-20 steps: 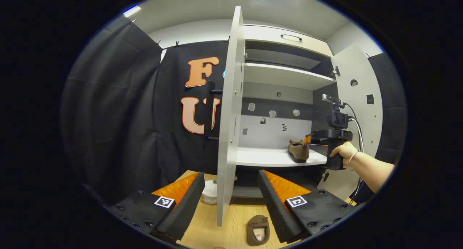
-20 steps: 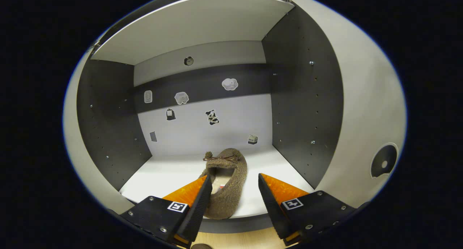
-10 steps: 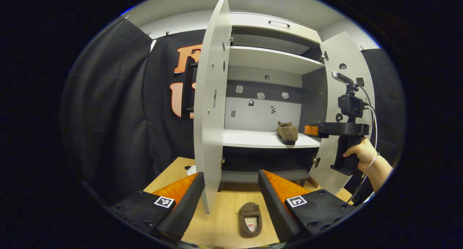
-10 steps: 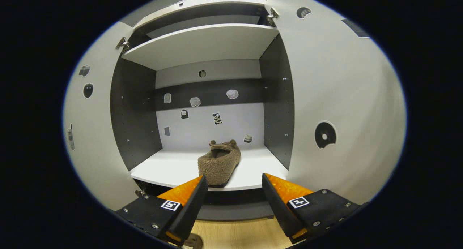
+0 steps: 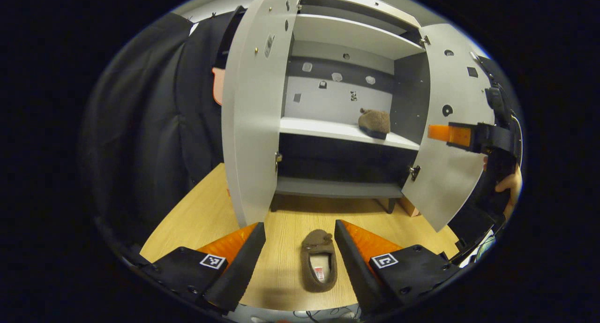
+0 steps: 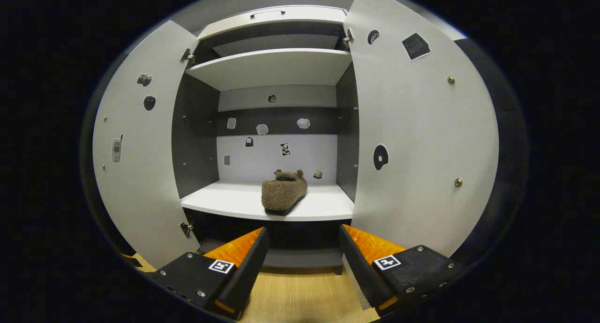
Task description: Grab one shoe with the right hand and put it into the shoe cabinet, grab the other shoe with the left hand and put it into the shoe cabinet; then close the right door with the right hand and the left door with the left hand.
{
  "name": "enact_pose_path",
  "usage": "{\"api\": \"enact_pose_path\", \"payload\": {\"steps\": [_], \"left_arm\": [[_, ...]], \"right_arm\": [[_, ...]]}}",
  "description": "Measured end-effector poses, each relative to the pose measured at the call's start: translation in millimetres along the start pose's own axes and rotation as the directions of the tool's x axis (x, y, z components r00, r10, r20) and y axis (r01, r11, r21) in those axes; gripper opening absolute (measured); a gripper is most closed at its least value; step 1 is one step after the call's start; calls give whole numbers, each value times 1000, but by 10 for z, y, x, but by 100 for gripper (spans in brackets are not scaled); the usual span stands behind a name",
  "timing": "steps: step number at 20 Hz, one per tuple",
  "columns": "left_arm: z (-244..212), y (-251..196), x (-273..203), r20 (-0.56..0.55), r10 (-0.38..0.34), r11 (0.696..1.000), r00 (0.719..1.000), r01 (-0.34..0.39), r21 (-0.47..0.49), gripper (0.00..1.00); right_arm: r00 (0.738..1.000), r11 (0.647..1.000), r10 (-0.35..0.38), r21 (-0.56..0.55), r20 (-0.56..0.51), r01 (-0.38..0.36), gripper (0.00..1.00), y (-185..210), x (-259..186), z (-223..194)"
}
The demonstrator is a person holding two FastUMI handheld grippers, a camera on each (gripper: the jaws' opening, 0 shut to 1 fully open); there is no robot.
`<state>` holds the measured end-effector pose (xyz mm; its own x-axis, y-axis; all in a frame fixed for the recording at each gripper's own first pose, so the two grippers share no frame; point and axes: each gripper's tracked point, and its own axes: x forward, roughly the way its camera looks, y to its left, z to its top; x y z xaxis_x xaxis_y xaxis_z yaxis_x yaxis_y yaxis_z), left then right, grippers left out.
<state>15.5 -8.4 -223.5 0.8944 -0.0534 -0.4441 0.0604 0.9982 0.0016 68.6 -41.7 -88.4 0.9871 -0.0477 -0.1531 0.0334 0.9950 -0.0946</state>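
Right tongs [image 6: 302, 262] are drawn back, apart; left tongs [image 5: 300, 252], apart, are lowered over soft, light shoe [image 5: 319, 266]; heel rim is best gripped.

Left hand-held gripper [image 5: 300, 248]: black finger bodies, round screws, square black-and-white marker tag on each. Right hand-held gripper [image 6: 302, 257]: same build (also at far right of left gripper view, black handle, cable, person's hand [image 5: 508, 187]).
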Motion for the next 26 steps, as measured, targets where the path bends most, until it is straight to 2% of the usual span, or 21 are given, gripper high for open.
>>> {"api": "enact_pose_path", "payload": {"steps": [4,5,7,11,14,19,20,21,22,23,24,26], "left_arm": [[-526,12,305,-131,-8,1000,991,9,8,100],[-647,11,371,-162,-9,1000,987,12,15,97],[-877,-3,479,-223,-19,1000,975,20,0,98],[-1204,-17,734,-290,-22,1000,957,25,7,98],[-1542,0,949,-359,-30,999,933,23,-23,99],[-1799,124,1240,-389,16,1000,921,-22,-12,98],[-1828,123,1270,-391,17,1000,920,-22,-7,96],[-1845,115,1310,-390,15,1000,920,-19,-5,100],[-1880,83,1332,-393,4,1000,919,-7,-6,96],[-1917,59,1345,-400,-4,1000,917,2,-6,100],[-1961,44,1360,-410,-10,1000,912,8,-5,95],[-1997,13,1386,-411,-19,1000,911,14,-15,90]], "right_arm": [[1000,999,-2,32,-24,2,93,-57,-140,-134],[1000,999,-8,42,-29,9,93,-91,-165,-158],[999,998,-14,54,-36,16,93,-131,-206,-202],[998,998,-19,58,-52,22,93,-188,-253,-289],[998,998,-17,56,-58,20,93,-205,-272,-332],[998,998,-1,55,-70,5,93,-157,-289,-403],[997,998,1,62,-71,3,93,-146,-288,-410],[997,998,2,70,-73,3,93,-139,-290,-417],[997,997,3,76,-74,2,93,-135,-291,-426],[997,997,3,80,-76,3,93,-131,-293,-433],[997,997,1,82,-77,6,93,-134,-295,-438],[997,996,3,86,-78,4,93,-123,-313,-437]]}}
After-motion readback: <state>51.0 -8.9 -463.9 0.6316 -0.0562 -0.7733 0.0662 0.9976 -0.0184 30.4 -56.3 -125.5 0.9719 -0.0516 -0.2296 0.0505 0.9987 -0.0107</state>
